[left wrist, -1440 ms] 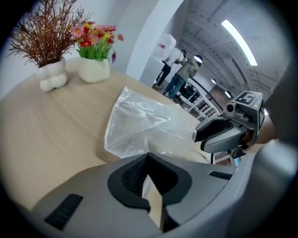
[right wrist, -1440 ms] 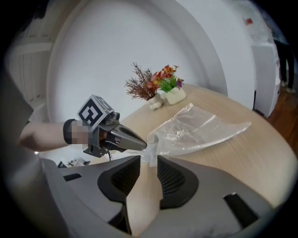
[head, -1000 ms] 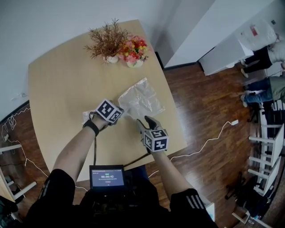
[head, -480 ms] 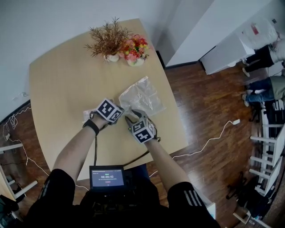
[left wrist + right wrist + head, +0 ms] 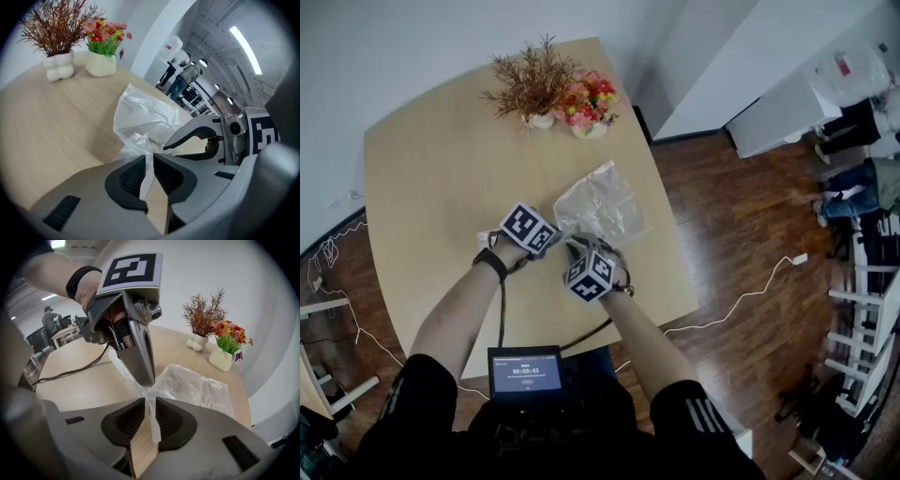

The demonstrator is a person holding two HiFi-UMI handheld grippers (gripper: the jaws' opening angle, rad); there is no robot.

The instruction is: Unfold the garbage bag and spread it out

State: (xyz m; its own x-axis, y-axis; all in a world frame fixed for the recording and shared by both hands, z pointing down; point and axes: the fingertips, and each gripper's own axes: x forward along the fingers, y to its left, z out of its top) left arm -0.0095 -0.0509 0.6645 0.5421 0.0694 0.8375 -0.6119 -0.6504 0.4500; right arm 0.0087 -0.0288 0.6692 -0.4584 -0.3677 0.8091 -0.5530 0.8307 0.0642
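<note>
The clear garbage bag (image 5: 602,202) lies crumpled on the wooden table (image 5: 431,178), and its near corner is lifted to where both grippers meet. My left gripper (image 5: 562,236) holds that corner. Its jaws have just been opening slightly, and a strip of film (image 5: 148,161) is still pinched in the narrow gap. My right gripper (image 5: 577,248) sits just beside it, tip to tip. Its jaws have just been closing, and the same taut film (image 5: 151,404) runs up between its pads (image 5: 133,420) to the left gripper's tip (image 5: 146,380). A slim gap remains there.
A white vase of dried twigs (image 5: 530,120) and a pot of red and yellow flowers (image 5: 586,129) stand at the table's far edge. The table's right edge (image 5: 675,272) is close to the bag. A small screen (image 5: 525,373) hangs at my chest.
My right gripper has swung left, rolled over, and come in beside the left gripper, its jaws narrowing around the bag's lifted corner. The left gripper has stayed in place.
</note>
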